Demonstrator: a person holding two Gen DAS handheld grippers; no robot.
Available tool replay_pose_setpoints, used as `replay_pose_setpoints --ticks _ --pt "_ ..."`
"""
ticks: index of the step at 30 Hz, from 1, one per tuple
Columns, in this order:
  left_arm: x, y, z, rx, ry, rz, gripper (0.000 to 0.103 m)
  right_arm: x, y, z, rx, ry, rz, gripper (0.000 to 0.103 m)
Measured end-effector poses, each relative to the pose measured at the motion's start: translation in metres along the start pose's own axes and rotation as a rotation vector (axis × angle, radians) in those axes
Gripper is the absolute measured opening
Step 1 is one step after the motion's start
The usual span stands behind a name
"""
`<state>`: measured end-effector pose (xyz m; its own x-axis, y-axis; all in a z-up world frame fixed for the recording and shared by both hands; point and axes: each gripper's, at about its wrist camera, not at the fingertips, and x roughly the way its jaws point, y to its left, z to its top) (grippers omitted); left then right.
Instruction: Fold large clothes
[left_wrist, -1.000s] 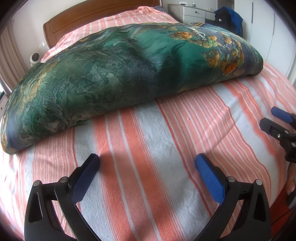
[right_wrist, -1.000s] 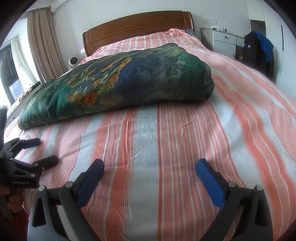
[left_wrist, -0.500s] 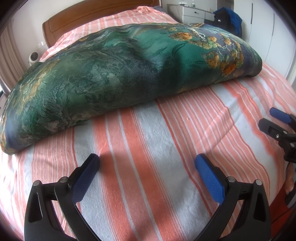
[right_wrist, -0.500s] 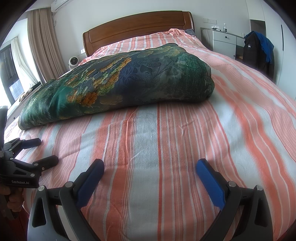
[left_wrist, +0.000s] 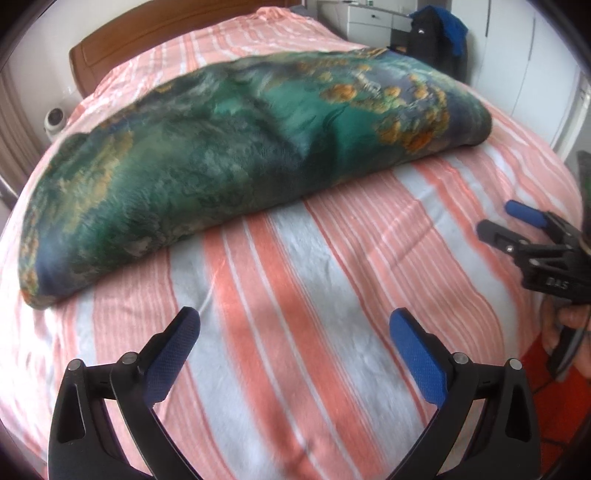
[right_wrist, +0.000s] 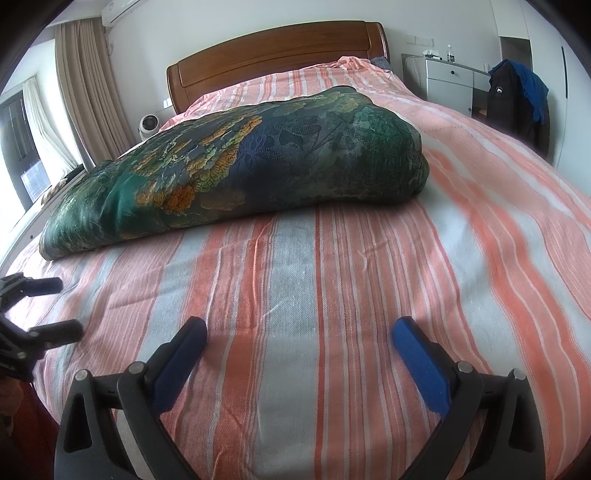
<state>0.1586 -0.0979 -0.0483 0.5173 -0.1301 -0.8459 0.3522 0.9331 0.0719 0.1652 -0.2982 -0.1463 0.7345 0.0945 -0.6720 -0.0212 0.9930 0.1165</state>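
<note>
The green quilt (left_wrist: 229, 147) lies already folded into a thick bundle across the frame's upper half; both tongs, left (left_wrist: 293, 325) and right (right_wrist: 299, 334), hang released over the striped bed (right_wrist: 295, 288), so little seems left.

A bed (right_wrist: 369, 295) with a wooden headboard (right_wrist: 277, 48) — spread with an orange, white and grey striped sheet (left_wrist: 295, 295) — carries one folded green floral quilt (right_wrist: 240, 173) across its middle.
</note>
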Motion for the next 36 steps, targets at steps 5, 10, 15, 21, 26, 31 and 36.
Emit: replay_pose_setpoints --ticks 5,10,15,21,26,31,36 --pt "-0.026 0.004 0.007 0.013 -0.045 0.003 0.102 0.000 0.000 0.000 -0.001 0.001 0.002 0.101" --pt "-0.044 0.013 0.015 -0.023 -0.077 0.000 0.102 0.001 0.000 0.000 -0.002 0.001 0.001 0.101" --pt "-0.045 0.023 0.012 -0.035 -0.084 0.009 0.102 0.000 0.000 0.000 -0.001 0.001 0.001 0.101" --pt "-0.042 0.022 0.009 -0.041 -0.082 0.011 0.102 0.000 0.000 0.000 -0.001 0.001 0.001 0.101" --pt "-0.047 0.021 0.018 -0.027 -0.107 -0.006 0.102 0.000 0.000 0.000 0.001 0.001 0.004 0.101" --pt "-0.056 0.013 0.048 0.045 -0.202 -0.063 0.102 -0.018 -0.025 0.010 0.143 -0.042 0.079 0.101" --pt "-0.031 -0.014 0.081 0.200 -0.264 -0.115 0.102 -0.018 -0.077 0.034 0.416 -0.085 0.161 0.101"
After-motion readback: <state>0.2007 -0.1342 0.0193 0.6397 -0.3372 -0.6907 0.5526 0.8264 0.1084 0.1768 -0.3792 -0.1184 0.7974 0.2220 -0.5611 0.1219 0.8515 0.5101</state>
